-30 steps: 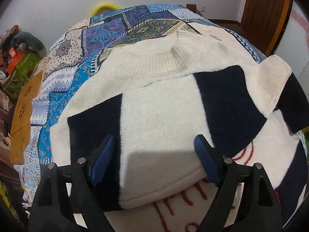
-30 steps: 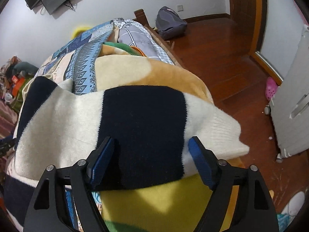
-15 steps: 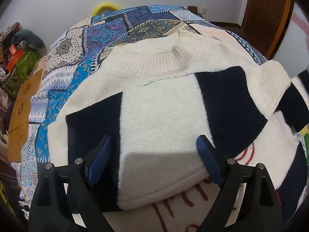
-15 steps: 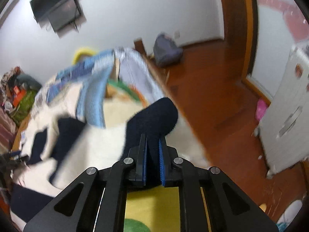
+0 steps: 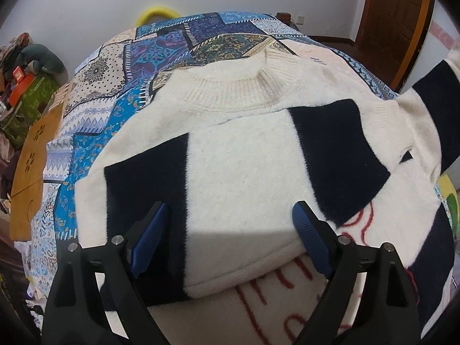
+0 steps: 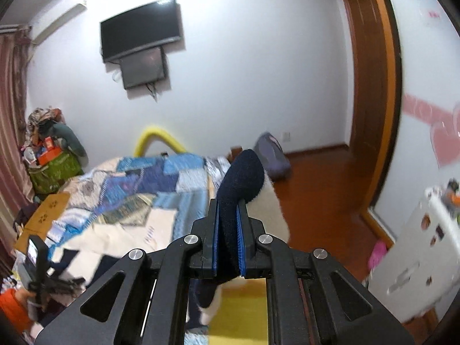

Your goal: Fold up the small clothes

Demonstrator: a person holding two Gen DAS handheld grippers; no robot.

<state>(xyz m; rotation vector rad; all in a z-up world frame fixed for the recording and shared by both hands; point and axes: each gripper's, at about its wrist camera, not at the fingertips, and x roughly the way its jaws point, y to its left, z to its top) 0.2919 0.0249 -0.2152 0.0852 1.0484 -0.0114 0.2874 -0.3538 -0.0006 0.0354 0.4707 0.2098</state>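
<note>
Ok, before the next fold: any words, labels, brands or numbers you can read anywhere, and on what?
None can be read.
Sweater: red stitched strokes on its front, mostly covered by the folded-over sleeve; no letters can be made out.
Orange boxes on the pile by the wall: print too blurred.
Wall TV: screen dark, no brand visible.
White cabinet: stickers too blurred.
</note>
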